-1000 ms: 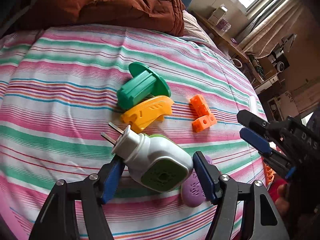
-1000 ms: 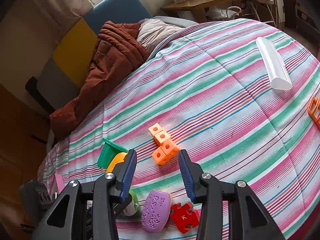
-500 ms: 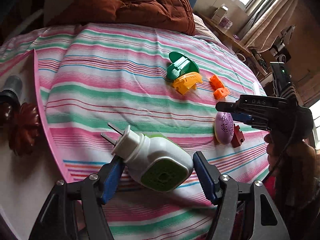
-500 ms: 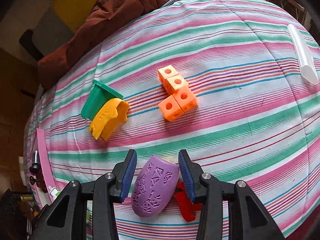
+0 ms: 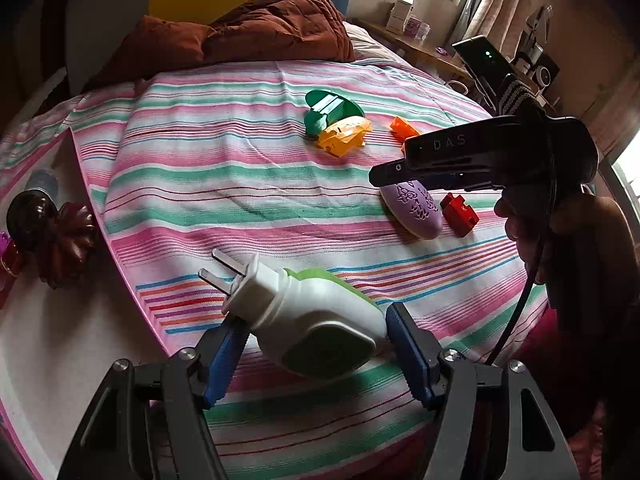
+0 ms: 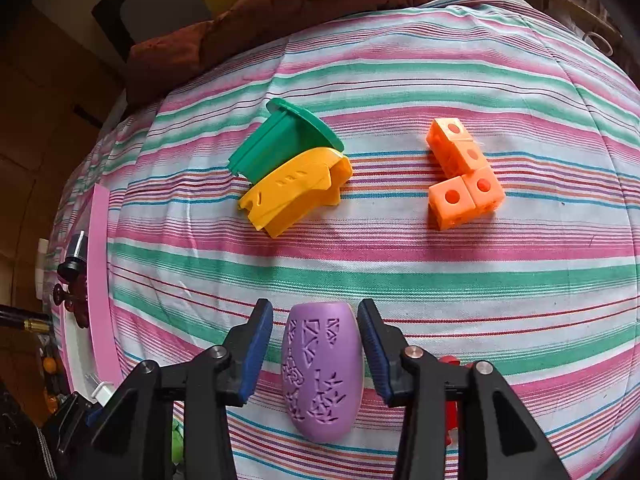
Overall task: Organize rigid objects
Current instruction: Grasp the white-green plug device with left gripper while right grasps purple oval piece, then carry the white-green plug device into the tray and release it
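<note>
- The left tongs [image 5: 316, 344] pinch a white-and-green plug-in device [image 5: 316, 324] by its sides, lifted over the near edge of the bed [image 5: 240, 184], its two metal prongs pointing up and to the left
- The right tongs [image 6: 316, 350] stand spread around a purple oval case [image 6: 322, 372] that lies on the striped sheet; there is a gap on the left side, the right pad looks just beside it, and the jaws have just been opening a little
- A red block [image 5: 459, 214] lies just beside the purple case, on its right in the left wrist view, mostly hidden behind the right tongs' frame in the right wrist view
- Farther up the bed a yellow curved piece [image 6: 296, 192] leans against a green flanged piece [image 6: 284, 140], the two touching
- A cluster of orange cubes [image 6: 460, 172] sits well to the right of that pair, apart from it
- A brown quilt [image 5: 248, 36] is bunched at the head of the bed
- Off the bed's left edge, dark red bottle-like items [image 5: 60, 236] stand on a white surface
- The right tongs tilt steeply down over the case; a hand [image 5: 560, 224] grips their handle at the right of the left wrist view, a cable hanging below it
- The left tongs also point steeply down
</note>
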The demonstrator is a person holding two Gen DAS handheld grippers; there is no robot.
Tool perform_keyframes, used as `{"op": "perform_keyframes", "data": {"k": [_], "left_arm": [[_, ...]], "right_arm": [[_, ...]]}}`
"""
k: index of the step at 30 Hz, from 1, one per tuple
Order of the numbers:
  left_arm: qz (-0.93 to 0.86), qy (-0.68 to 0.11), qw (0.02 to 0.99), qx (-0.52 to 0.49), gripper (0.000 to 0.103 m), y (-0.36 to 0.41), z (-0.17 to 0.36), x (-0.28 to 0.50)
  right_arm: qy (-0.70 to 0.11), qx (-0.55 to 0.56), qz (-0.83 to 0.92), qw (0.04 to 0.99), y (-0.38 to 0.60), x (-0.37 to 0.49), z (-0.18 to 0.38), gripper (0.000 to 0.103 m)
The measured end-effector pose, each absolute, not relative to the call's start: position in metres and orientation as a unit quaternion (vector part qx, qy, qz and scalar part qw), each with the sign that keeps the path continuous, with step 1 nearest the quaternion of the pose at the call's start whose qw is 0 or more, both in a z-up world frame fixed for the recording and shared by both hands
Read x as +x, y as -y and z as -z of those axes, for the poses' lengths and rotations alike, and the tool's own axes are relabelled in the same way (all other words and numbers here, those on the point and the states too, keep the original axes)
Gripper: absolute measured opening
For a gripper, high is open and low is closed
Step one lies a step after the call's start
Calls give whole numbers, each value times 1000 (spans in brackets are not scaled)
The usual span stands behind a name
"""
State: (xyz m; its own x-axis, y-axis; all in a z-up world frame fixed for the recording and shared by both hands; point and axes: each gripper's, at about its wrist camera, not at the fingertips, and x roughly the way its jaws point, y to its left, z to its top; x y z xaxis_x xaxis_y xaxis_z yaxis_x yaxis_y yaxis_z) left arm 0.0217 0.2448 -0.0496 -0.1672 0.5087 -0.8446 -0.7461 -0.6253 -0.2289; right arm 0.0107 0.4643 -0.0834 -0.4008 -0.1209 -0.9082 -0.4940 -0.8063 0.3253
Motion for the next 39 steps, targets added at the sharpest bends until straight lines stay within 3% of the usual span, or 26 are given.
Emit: {"op": "perform_keyframes", "data": {"k": [10,16,23,32,39], "left_arm": [[-761,-116,404,-494,70,-265,57,9],[-760,-122,399,-498,73,-272,66,6],[-764,-125,398,-493,72,-274,69,9],[-763,-121,402,-491,69,-270,67,11],[-786,-121,400,-456,69,-260,46,20]], "right_arm": [[-235,-553,-789,129,-451,2,80,46],[-152,-574,-793,138,-437,-5,83,42],[-172,-572,-791,131,-447,-6,85,44],[-162,-571,-796,121,-440,-17,88,54],[-131,-573,-799,127,-435,-18,89,48]]}}
